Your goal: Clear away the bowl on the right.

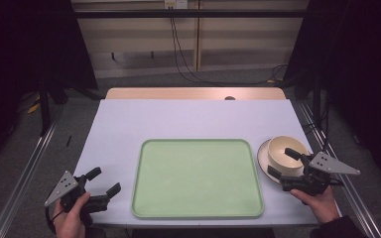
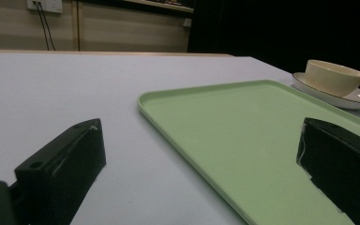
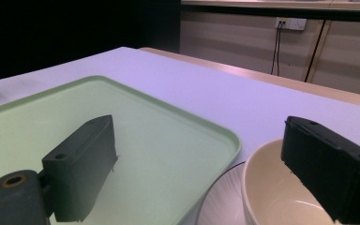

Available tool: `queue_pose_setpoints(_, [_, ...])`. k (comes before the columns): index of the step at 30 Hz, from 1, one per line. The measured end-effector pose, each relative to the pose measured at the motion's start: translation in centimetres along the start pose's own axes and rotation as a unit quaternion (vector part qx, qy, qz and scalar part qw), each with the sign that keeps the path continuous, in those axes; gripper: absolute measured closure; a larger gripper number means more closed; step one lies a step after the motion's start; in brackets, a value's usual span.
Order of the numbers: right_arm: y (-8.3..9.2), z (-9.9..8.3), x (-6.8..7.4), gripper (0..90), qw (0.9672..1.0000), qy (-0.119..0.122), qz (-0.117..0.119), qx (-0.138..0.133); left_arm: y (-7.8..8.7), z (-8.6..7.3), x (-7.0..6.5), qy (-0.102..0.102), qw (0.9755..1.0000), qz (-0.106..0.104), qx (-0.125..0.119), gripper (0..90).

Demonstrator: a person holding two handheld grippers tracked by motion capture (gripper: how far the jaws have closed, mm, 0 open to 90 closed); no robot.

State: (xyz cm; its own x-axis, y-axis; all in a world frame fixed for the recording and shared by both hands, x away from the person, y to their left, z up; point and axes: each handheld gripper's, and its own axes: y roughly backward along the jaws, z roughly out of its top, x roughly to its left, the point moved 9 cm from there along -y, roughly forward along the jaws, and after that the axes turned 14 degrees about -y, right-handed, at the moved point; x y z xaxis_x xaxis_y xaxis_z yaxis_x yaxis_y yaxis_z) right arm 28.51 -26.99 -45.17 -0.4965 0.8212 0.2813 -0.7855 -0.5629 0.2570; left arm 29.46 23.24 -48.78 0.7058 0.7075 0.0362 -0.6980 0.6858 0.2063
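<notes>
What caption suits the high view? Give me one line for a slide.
Two hand-held grippers, open: the left gripper beside an empty green tray, the right gripper at a cream bowl on its saucer.

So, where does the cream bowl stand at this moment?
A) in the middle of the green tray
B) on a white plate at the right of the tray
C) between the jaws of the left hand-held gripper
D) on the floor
B: the cream bowl sits on the white plate, just right of the green tray, which holds nothing.
</notes>
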Motion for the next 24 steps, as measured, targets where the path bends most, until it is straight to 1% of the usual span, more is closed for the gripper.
queue_pose_setpoints(1, [-0.07, 0.00, -0.01, 10.2, 1.0000, 0.002, -0.001, -0.003, 0.00, 0.00, -0.02, -0.001, 1.0000, -0.001, 0.000, 1.4])
queue_pose_setpoints(2, [-0.10, -0.06, 0.00, 10.1, 1.0000, 0.002, -0.003, -0.001, 0.00, -0.01, 0.00, -0.002, 1.0000, -0.001, 0.001, 1.4])
queue_pose_setpoints(4, [-0.17, -0.15, -0.06, 9.3, 1.0000, 0.007, -0.002, 0.004, -0.01, -0.01, 0.02, -0.001, 1.0000, 0.001, 0.001, 1.4])
queue_pose_setpoints(6, [-0.21, -0.24, -0.04, 8.9, 1.0000, 0.004, -0.001, 0.007, -0.01, -0.01, -0.02, -0.002, 1.0000, -0.001, 0.001, 1.4])
queue_pose_setpoints(8, [-0.32, -0.36, -0.08, 7.6, 0.9999, 0.005, -0.003, 0.011, 0.00, -0.02, -0.02, -0.001, 1.0000, -0.001, 0.001, 1.4])
queue_pose_setpoints(9, [-0.34, -0.42, -0.07, 8.5, 0.9999, 0.005, -0.002, 0.015, 0.01, -0.01, -0.02, -0.001, 1.0000, 0.000, 0.001, 1.4])
queue_pose_setpoints(11, [-0.41, -0.57, 0.11, 8.9, 0.9998, -0.004, 0.003, 0.021, 0.00, -0.01, -0.01, -0.001, 1.0000, 0.000, 0.001, 1.4])
queue_pose_setpoints(12, [-0.44, -0.60, 0.08, 8.9, 0.9997, -0.003, 0.003, 0.024, -0.01, -0.01, -0.02, -0.001, 1.0000, -0.001, 0.001, 1.4])
queue_pose_setpoints(16, [-0.52, -0.69, 0.07, 8.8, 0.9993, -0.013, 0.008, 0.034, 0.01, 0.00, 0.00, 0.000, 1.0000, 0.000, 0.000, 1.4])
queue_pose_setpoints(17, [-0.50, -0.68, 0.12, 8.8, 0.9990, -0.020, 0.011, 0.039, 0.00, -0.01, 0.00, -0.001, 1.0000, 0.000, 0.000, 1.4])
queue_pose_setpoints(19, [-0.48, -0.66, 0.08, 9.0, 0.9987, -0.022, 0.013, 0.045, 0.00, -0.02, -0.03, -0.002, 1.0000, -0.001, 0.001, 1.5])
queue_pose_setpoints(21, [-0.37, -0.46, 0.00, 9.0, 0.9984, -0.027, 0.016, 0.047, 0.00, -0.02, -0.02, -0.001, 1.0000, -0.001, 0.001, 1.4])
queue_pose_setpoints(23, [-0.16, -0.09, -0.39, 9.1, 0.9988, -0.027, 0.007, 0.039, -0.01, -0.03, -0.02, -0.001, 1.0000, -0.001, 0.002, 1.5])
queue_pose_setpoints(24, [-0.06, -0.01, -0.41, 9.5, 0.9987, -0.031, 0.007, 0.039, -0.03, -0.02, -0.06, 0.000, 1.0000, -0.002, 0.001, 1.4])
